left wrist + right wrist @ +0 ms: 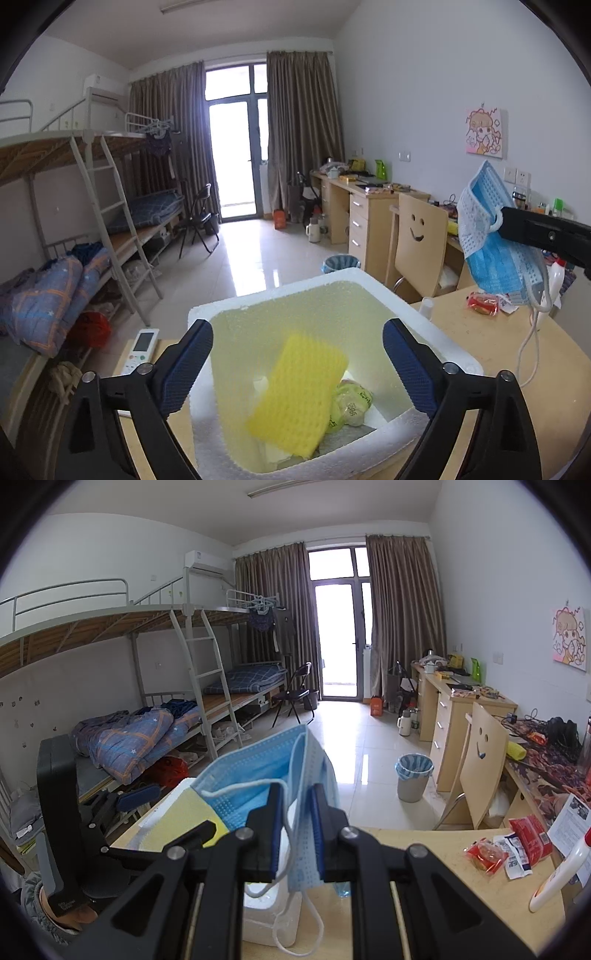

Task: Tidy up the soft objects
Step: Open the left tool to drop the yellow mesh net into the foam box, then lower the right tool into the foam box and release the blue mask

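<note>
Sponge lies blurred between open left hand-held gripper pads.

Dorm room: bunk beds, desks.

A foam box sits on the near table, with a sponge tilted inside it, resting over a crumpled bag at the box's near right. The left gripper hangs above the box, its fingers to either side of the sponge. To the right, above the table, the right gripper holds a face mask, its ear loops hanging down. A remote control lies left of the box; snack packets lie on the table's far right. A wastebasket stands on the floor beyond, left of a chair and desks. Bunk beds line the left wall.
</note>
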A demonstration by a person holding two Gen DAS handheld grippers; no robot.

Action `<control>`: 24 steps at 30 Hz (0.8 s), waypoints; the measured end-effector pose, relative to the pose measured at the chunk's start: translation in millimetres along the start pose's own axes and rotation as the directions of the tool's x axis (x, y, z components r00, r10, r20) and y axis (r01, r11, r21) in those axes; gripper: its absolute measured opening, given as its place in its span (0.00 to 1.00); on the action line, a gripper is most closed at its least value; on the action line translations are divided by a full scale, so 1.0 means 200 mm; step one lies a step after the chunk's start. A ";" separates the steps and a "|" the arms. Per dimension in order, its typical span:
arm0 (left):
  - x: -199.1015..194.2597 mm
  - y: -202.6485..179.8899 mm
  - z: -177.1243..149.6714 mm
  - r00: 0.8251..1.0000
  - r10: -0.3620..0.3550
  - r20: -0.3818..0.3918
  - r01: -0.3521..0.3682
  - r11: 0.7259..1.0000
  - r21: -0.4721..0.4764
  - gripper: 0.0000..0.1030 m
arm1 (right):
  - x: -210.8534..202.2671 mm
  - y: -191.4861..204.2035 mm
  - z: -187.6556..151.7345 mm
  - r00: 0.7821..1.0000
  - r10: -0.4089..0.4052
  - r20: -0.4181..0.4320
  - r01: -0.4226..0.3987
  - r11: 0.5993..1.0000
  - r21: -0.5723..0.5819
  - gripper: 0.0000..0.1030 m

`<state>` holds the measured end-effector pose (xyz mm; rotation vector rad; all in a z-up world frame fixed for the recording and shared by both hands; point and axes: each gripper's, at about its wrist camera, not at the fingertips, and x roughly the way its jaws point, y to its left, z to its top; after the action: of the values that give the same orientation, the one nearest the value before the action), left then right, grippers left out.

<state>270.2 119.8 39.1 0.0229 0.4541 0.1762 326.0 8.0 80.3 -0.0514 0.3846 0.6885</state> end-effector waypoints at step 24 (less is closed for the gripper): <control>-0.22 0.15 -0.03 0.989 0.119 0.083 -0.116 0.992 -0.042 0.99 | 0.03 0.04 0.03 0.998 0.057 -0.008 -0.057 0.998 -0.013 0.18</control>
<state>223.3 141.2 55.6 0.0211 0.3647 0.2987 327.1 18.0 84.0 -0.0556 0.3900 0.7471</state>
